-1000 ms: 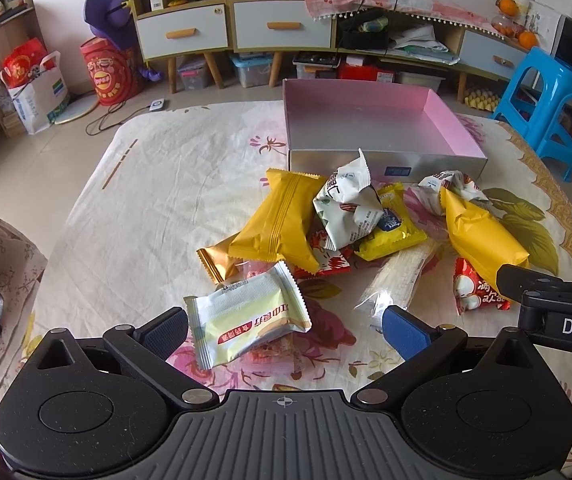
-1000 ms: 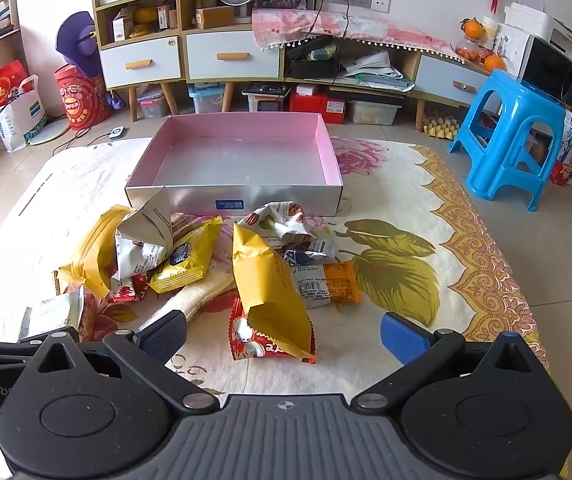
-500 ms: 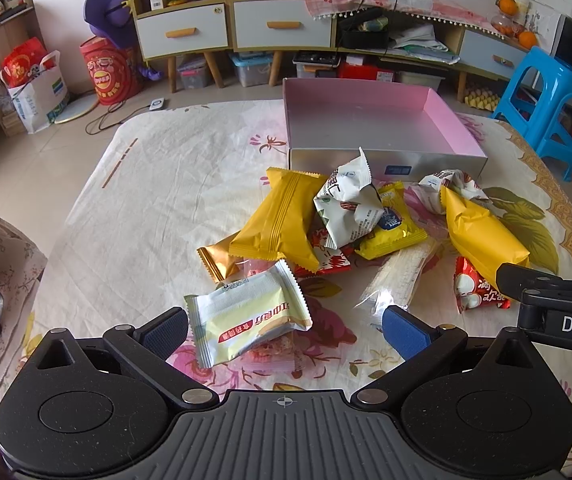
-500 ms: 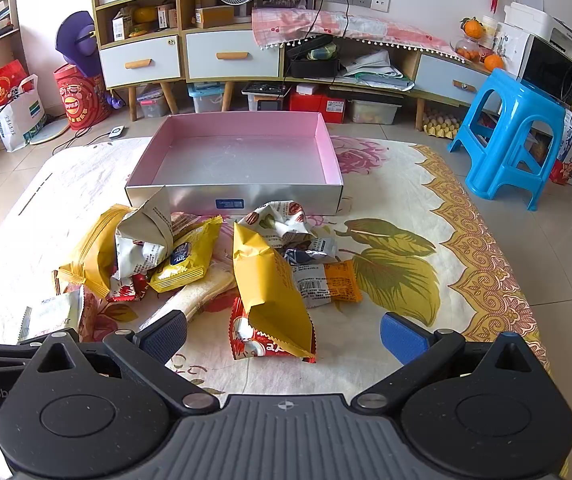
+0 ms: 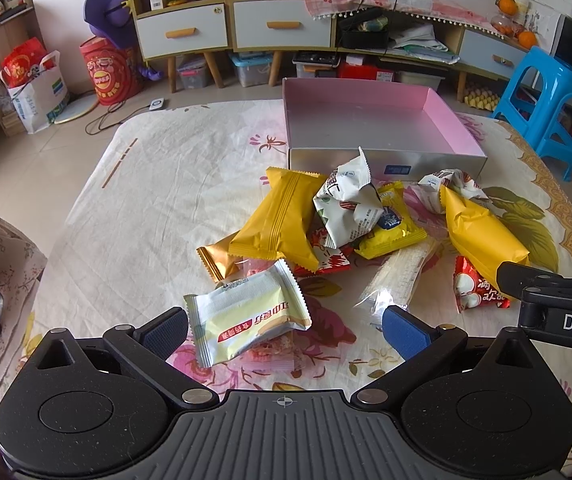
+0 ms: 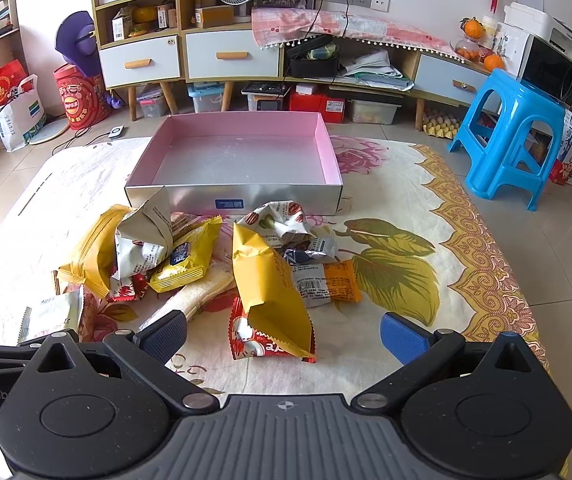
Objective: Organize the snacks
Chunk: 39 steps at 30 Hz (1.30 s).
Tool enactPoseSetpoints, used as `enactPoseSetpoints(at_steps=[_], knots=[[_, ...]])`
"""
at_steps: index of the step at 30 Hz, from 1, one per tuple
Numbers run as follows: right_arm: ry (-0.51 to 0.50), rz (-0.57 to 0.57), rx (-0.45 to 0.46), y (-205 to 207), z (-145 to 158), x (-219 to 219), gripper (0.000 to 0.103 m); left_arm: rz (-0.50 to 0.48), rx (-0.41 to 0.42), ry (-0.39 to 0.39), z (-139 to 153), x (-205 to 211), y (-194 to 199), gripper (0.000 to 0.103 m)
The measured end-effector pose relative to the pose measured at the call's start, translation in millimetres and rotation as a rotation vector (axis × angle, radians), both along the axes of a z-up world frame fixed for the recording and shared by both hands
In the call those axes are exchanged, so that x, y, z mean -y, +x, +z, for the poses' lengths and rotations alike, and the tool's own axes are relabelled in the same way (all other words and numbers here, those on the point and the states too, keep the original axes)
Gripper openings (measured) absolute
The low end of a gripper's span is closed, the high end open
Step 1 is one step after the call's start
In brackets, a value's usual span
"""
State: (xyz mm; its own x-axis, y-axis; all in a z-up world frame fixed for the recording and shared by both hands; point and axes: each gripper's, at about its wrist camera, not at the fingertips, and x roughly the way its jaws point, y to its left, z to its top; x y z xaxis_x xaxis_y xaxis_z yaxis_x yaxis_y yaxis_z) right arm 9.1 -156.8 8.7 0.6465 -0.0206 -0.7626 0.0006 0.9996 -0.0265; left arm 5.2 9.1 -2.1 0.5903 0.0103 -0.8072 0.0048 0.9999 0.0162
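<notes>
A pile of snack packets lies on the flowered tablecloth (image 5: 145, 208) in front of a shallow pink-lined box (image 5: 378, 120), which holds nothing. My left gripper (image 5: 283, 326) is open, its fingers either side of a pale yellow-white packet (image 5: 245, 316). A big yellow packet (image 5: 286, 220) and a white crumpled one (image 5: 350, 208) lie beyond. My right gripper (image 6: 283, 334) is open just before a long yellow packet (image 6: 271, 292) lying on a red packet (image 6: 249, 344). The box (image 6: 241, 160) stands behind the pile.
A blue plastic stool (image 6: 514, 136) stands right of the table. Cabinets with drawers (image 6: 229, 56) line the far wall, with bags and a red drum (image 6: 79, 100) on the floor at left. The cloth's left part (image 5: 137, 184) carries no packets.
</notes>
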Motion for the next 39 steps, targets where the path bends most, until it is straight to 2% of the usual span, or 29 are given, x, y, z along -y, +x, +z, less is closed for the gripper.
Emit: enactPoseSetpoints(at_steps=[17,22,24,29,32,36,39], knots=[[-0.002,-0.006,-0.006,0.7,-1.0,0.1,0.095,-0.001,-0.011,-0.008,-4.0,0.7,-2.0,0.103],[0.007,0.0,0.006,4.7,3.1,2.8,0.095,-0.033,-0.033,-0.036,-8.1,0.2,2.7,0.103],[0.011,0.0,0.015,7.9,5.6,5.4,0.095,-0.034,-0.022,-0.025,-4.1,0.1,6.7,0.103],[0.078,-0.002,-0.01,19.4,7.6,17.8,0.095,-0.066,0.023,0.02,1.8,-1.1,17.8,0.103],[0.139,-0.003,-0.036,28.2,6.7,25.8,0.095,-0.084,0.002,-0.011,3.2,-7.4,31.2,0.103],[0.184,0.042,-0.064,43.5,2.2,31.7,0.095,-0.182,-0.026,-0.074,3.0,-11.7,45.8,0.103],[0.207,0.064,-0.086,56.1,1.5,32.9,0.095,-0.216,-0.01,-0.048,1.9,-7.4,54.1,0.103]])
